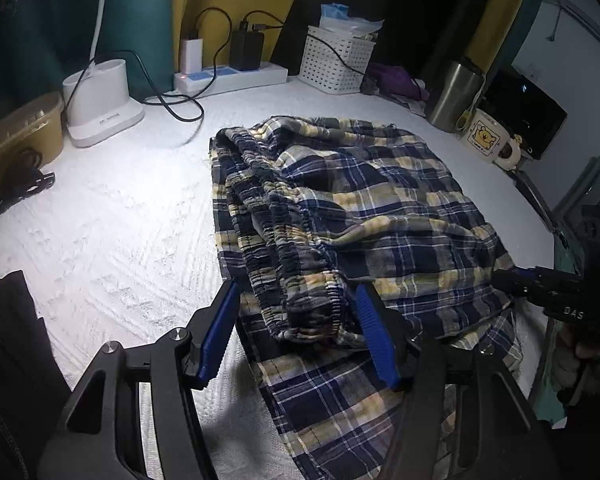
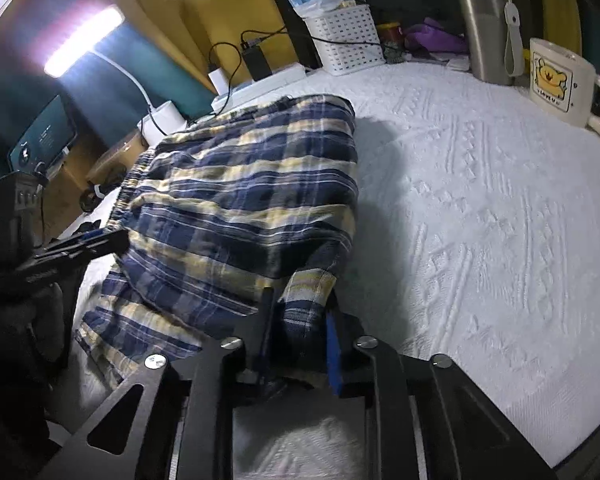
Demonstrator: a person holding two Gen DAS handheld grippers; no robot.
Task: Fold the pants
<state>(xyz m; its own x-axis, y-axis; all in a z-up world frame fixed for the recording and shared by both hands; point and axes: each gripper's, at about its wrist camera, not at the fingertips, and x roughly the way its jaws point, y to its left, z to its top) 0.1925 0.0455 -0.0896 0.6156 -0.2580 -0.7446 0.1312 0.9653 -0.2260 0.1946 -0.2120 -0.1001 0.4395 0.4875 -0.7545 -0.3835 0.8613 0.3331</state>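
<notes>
Free room: the white textured cover (image 2: 480, 216) is bare on the right of the pants and also on their left, up to the lamp base (image 1: 100, 108).
Edges: the far edge is crowded by a power strip (image 1: 236, 76), a white basket (image 1: 340, 60), a steel flask (image 2: 484, 20) and a bear mug (image 2: 560, 80).
Pants: the plaid pants (image 1: 360, 200) lie folded over in the middle of the cover, with the gathered waistband on top.
My left claw (image 1: 296, 332): it stands half open, its blue pads on either side of the bunched waistband end; I cannot tell if they press it.
My right claw (image 2: 296, 332): it is closed tight on a fold of the pants at their near corner.
Hard to see: the right view is blurred, and the lowest cloth is hidden behind my claws.
</notes>
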